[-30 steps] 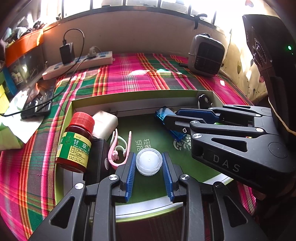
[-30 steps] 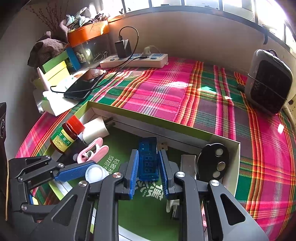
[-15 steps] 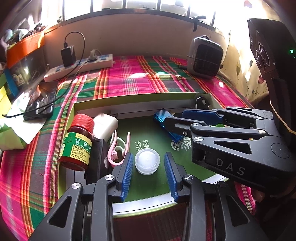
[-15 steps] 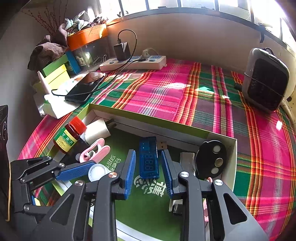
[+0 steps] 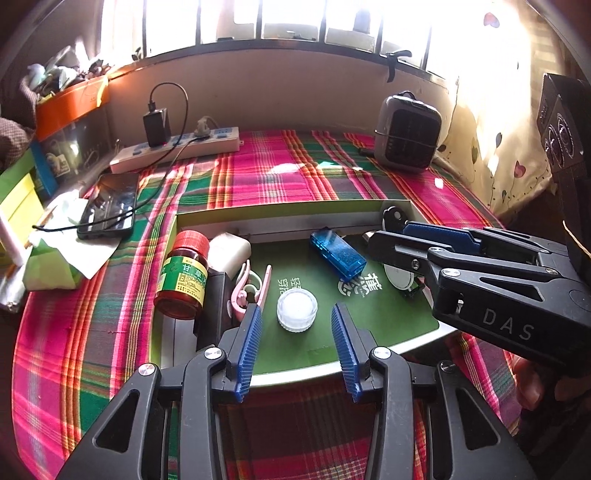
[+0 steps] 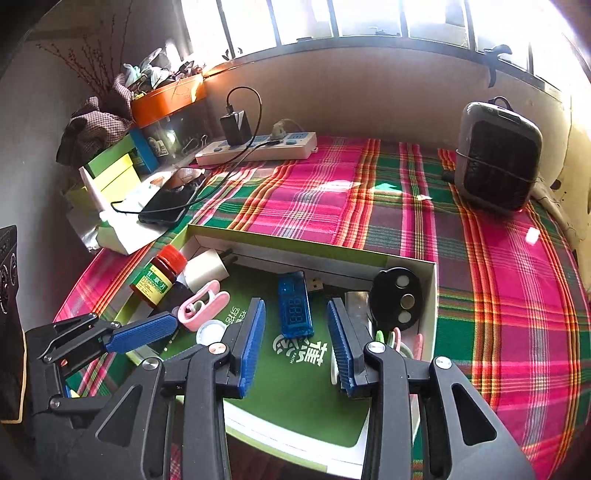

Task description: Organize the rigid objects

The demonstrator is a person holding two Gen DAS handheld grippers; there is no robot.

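Two tools (image 5: 296, 345) (image 6: 295, 345) just released, w/ plaid cloth (image 5: 280, 177) under sunny window (image 5: 288, 18).

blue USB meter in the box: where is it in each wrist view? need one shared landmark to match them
Left wrist: the blue USB meter lies right of centre on the green box floor, slanting, far end toward upper left.
Right wrist: the meter lies centre, straight ahead between the right gripper's open fingers, untouched, digits showing.
Shared landmark: the red-capped bottle at the box's left edge.
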